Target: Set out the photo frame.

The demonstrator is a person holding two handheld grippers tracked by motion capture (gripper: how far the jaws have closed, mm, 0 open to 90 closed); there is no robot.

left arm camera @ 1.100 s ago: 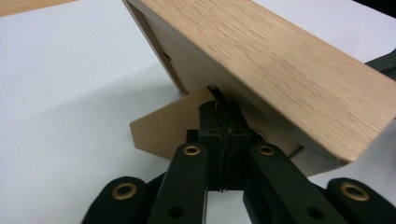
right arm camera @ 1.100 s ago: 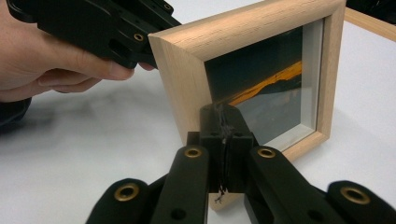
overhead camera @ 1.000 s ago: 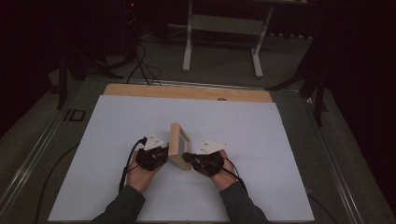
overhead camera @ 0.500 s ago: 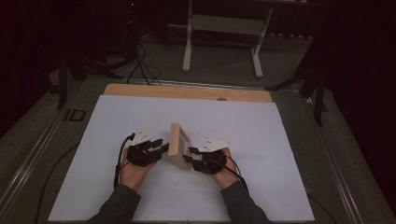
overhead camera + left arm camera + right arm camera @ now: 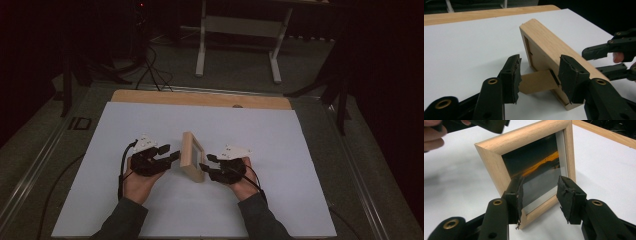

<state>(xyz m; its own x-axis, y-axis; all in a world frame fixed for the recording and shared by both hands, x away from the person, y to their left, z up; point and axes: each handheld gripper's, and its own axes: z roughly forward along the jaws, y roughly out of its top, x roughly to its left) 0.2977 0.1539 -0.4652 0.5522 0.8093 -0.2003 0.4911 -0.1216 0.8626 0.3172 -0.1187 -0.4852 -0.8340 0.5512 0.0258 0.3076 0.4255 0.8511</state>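
A small light-wood picture frame (image 5: 191,155) stands upright on the white board (image 5: 280,150), propped by a cardboard easel leg (image 5: 536,81) at its back. My left gripper (image 5: 169,155) faces the frame's back (image 5: 554,45). Its jaws have just been opening and now stand open (image 5: 540,77), with the easel leg between them and the pads off it. My right gripper (image 5: 206,164) faces the glass front (image 5: 536,167). Its jaws have also just been opening and are now open (image 5: 541,195) around the frame's lower edge. The frame stands unheld.
A wooden strip (image 5: 200,98) runs along the board's far edge. Metal rails (image 5: 40,155) border the table at both sides. Beyond it are a stand's white legs (image 5: 202,50) and cables (image 5: 150,70) on the dark floor.
Both grippers have opened and let go of the frame. The left hand has drawn back to the left and lifted a little. The frame stays upright in place.
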